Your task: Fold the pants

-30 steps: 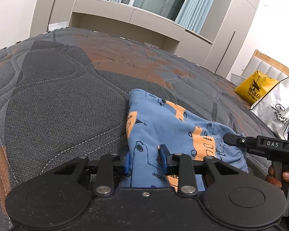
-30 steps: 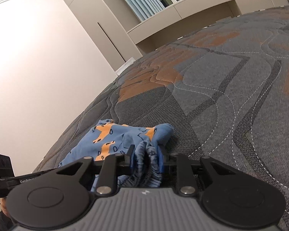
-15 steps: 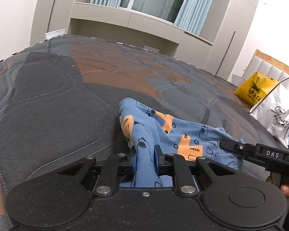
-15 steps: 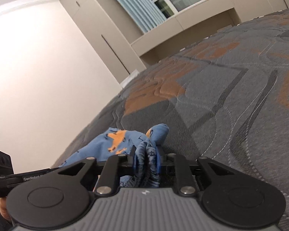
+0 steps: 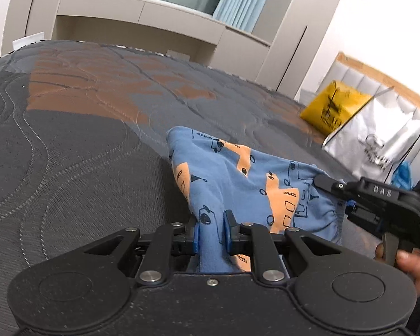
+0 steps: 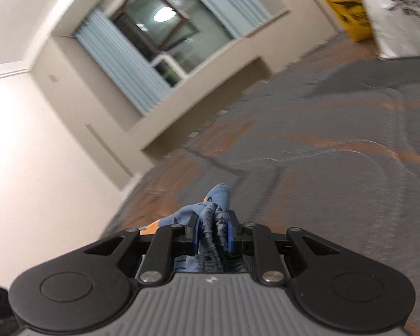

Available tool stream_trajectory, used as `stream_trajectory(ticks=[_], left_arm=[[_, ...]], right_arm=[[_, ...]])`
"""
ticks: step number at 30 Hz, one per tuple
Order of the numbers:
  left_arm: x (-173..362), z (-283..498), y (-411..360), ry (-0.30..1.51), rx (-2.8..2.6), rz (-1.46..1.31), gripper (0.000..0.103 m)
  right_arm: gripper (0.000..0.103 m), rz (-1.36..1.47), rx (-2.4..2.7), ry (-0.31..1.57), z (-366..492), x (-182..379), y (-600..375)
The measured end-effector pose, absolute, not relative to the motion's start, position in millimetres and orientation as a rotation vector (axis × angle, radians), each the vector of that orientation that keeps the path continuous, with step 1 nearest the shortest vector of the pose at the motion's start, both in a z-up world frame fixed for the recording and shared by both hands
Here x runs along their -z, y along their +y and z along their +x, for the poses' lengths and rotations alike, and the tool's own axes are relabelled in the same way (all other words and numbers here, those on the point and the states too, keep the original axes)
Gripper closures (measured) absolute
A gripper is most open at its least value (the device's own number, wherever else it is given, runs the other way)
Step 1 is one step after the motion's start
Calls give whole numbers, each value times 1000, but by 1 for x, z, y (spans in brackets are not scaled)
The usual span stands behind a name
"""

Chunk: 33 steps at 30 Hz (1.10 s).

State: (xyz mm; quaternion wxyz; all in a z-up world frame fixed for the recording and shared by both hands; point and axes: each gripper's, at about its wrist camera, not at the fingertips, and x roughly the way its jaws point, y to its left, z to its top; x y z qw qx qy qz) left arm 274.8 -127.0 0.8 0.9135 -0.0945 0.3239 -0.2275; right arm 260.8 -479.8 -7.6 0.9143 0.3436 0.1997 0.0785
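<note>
Pants (image 5: 238, 179), blue with orange vehicle prints, are bunched on the grey and orange quilted mattress (image 5: 70, 145), gripped at two points. The left gripper (image 5: 212, 232) is clamped on a fold of the blue fabric: both blue pads press against the cloth, which runs up between them and spreads out beyond the fingertips. The right gripper (image 6: 211, 233) is clamped on a gathered, ribbed section of the same garment, apparently the elasticated waistband; a rounded tip of blue fabric protrudes past its fingers. In the left wrist view the right gripper (image 5: 347, 196) enters from the right edge with its tip at the puckered hem of the pants, and part of the hand (image 5: 411, 263) holding it is visible below. The garment spans the space between the two grippers. Further out, a yellow bag (image 5: 333, 109) and a white bag (image 5: 378, 142) stand at the far right edge of the mattress, just beside each other. Behind the mattress are beige cabinets (image 5: 182, 14) and a window with pale blue curtains (image 6: 120, 58). The right wrist view is tilted and blurred.
</note>
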Motion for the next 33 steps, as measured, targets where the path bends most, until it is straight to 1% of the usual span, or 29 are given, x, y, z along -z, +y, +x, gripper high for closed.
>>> stream_trajectory(ticks=[2,4,6,7,8,9,10,11,12,13,14,15,16,17,18,19,20,21,27,33], left_arm=[[4,277,-130,676,454,-179,85],[6,279,-126,682,456,-194,84],[7,281,-125,688,455,-200,79],[8,281,-125,690,447,-200,77],[8,280,-122,692,439,-201,72],[8,280,-123,695,430,-199,64],[8,280,-123,698,420,-197,61],[7,279,-123,697,409,-195,53],[5,278,-124,693,401,-195,45],[4,276,-123,685,388,-195,41],[1,273,-122,672,374,-194,33],[-2,270,-121,658,361,-195,26],[-5,265,-119,639,342,-197,22],[-8,260,-117,622,325,-199,16],[-11,256,-116,609,312,-199,9],[-14,252,-114,596,296,-201,5],[-15,248,-113,586,279,-202,1],[-16,242,-111,578,256,-200,1],[-19,210,-100,605,190,-151,1],[-22,158,-88,549,169,-105,1]], right_arm=[[81,709,-138,453,268,16,-480],[78,686,-115,480,273,19,-477],[69,656,-85,481,275,19,-472],[68,647,-67,477,273,19,-470],[65,641,-51,470,272,19,-470],[55,639,-37,465,271,18,-469],[49,641,-27,462,268,18,-473],[39,646,-20,460,266,19,-475],[36,647,-14,458,265,19,-475],[35,644,-11,456,264,19,-473],[31,639,-9,454,263,19,-471],[22,631,-6,450,262,18,-469],[19,624,-6,445,261,19,-468],[12,617,-6,437,260,19,-466],[9,609,-6,429,259,18,-463],[8,601,-7,419,257,18,-461],[3,594,-9,409,248,16,-464],[0,587,-10,398,245,16,-461],[0,592,-33,368,220,19,-452],[0,514,-115,310,156,4,-426]])
